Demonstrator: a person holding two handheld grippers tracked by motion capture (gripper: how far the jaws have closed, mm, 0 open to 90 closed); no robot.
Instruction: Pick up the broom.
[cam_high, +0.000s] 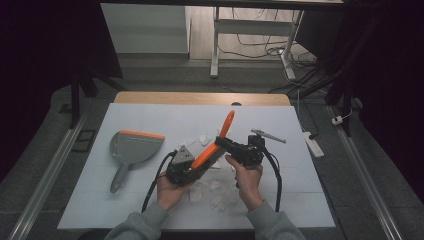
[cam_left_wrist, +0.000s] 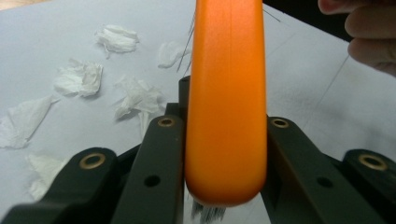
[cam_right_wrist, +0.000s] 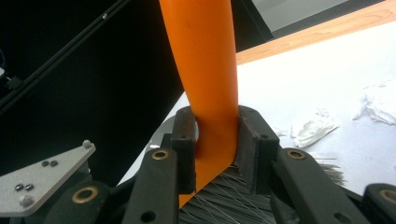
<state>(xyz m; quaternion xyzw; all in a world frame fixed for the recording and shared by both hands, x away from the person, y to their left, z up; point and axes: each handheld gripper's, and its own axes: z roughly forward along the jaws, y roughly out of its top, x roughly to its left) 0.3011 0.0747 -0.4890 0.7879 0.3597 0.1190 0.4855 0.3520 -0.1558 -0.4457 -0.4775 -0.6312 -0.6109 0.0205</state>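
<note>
While both clench it, the orange brush bridges left gripper and right gripper

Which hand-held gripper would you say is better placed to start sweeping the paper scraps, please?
Probably left: the left hand-held gripper clamps the brush low above the paper scraps; the right hand-held gripper grips mid-handle.

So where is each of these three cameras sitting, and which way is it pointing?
High view: fixed above the person's side, looking forward and down on the table; forearms, left gripper, right gripper show.
Left gripper view: rides on the left gripper, looking along its jaws at the orange brush; the other hand's fingers show.
Right gripper view: rides on the right gripper, jaws clamping the brush handle.
All three share the brush and the paper scraps.
</note>
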